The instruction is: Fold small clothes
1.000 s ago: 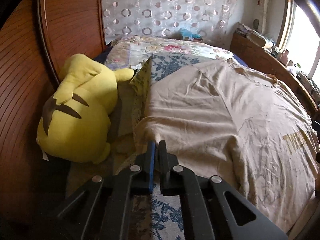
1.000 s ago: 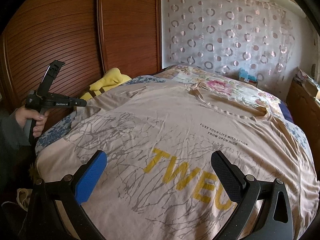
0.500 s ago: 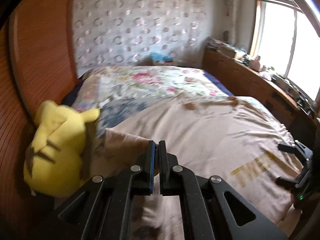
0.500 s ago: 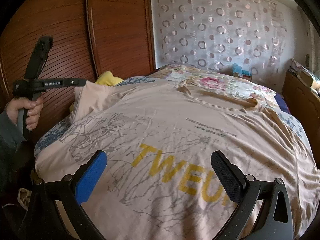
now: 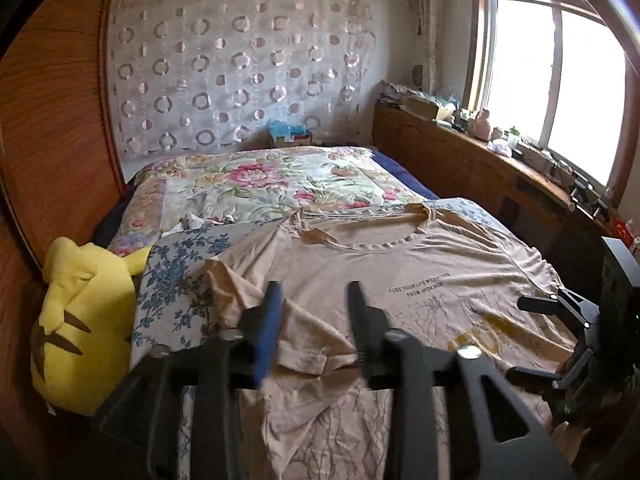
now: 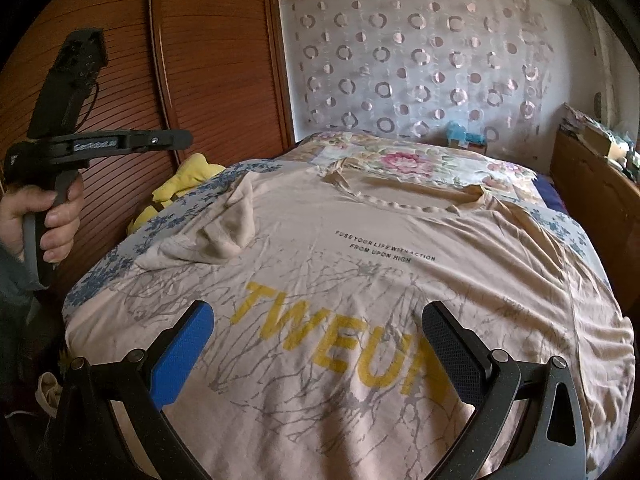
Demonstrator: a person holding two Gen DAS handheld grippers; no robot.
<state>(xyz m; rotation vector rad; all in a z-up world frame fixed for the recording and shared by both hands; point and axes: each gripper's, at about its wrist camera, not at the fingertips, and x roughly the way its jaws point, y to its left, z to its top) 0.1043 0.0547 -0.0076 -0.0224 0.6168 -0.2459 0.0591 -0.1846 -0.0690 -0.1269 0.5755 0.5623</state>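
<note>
The beige T-shirt lies spread on the bed, its left sleeve folded inward. The left gripper has just been opening, nothing between its jaws; the right gripper hovers open. Next, probably, the far-right sleeve needs grasping.

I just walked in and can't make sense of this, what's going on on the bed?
A person is folding a beige T-shirt spread on the bed, holding a gripper in each hand. The left sleeve lies folded in over the shirt's body; the left gripper has just been opening, and nothing is between its jaws now. The right gripper hangs open above the yellow lettering near the hem. A yellow plush toy lies beside the bed.
</note>
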